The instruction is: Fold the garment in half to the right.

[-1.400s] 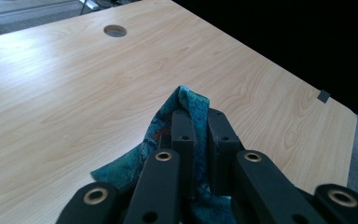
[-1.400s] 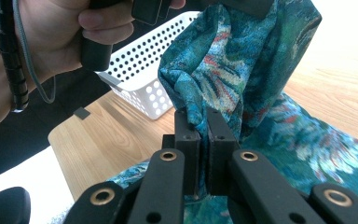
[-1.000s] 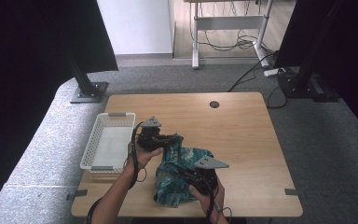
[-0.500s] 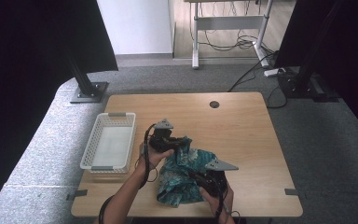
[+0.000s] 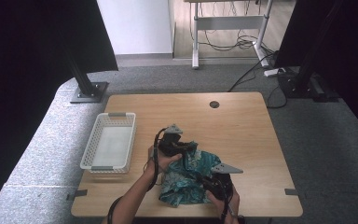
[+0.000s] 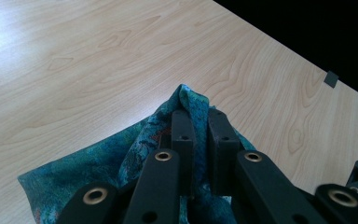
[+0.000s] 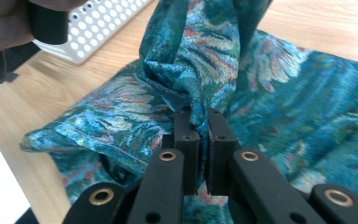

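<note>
A teal patterned cloth lies crumpled near the table's front edge. My left gripper is at the cloth's far left corner, and in the left gripper view its jaws are shut on a fold of the cloth. My right gripper is over the cloth's near right part. In the right gripper view its jaws pinch a bunched ridge of the cloth, which rises up to the other hand.
A white perforated basket stands at the table's left side, also seen as the basket in the right gripper view. A round cable hole sits at the far edge. Bare wood stretches behind and right of the cloth.
Both hands have moved right and downward, carrying the cloth with them. The cloth has settled lower and spread more on the table.
</note>
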`<state>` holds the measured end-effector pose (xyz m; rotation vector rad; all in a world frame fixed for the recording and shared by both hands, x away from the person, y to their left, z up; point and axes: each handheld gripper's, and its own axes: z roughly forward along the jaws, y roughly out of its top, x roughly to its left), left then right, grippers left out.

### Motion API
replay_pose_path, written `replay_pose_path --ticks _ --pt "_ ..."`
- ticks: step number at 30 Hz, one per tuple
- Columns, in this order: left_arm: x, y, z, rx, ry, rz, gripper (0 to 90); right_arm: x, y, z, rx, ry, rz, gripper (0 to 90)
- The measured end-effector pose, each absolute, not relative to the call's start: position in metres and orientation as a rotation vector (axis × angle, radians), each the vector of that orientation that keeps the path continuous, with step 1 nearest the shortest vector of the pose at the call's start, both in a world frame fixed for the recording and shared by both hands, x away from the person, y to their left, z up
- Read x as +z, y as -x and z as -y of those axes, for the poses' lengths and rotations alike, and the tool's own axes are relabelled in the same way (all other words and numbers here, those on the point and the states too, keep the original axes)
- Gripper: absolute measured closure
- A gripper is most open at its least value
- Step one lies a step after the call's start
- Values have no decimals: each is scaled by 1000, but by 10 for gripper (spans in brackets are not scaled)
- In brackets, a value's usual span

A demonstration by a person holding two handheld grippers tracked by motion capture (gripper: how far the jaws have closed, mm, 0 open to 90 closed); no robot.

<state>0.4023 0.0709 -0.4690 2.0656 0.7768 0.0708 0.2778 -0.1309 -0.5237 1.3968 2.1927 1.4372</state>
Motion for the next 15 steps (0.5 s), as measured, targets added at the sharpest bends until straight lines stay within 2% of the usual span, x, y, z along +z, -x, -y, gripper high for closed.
replay_pose_path --ticks 15 --pt "-495 -399 -51 49 -2096 -788 823 -549 -276 142 1311 -1494 -2223 853"
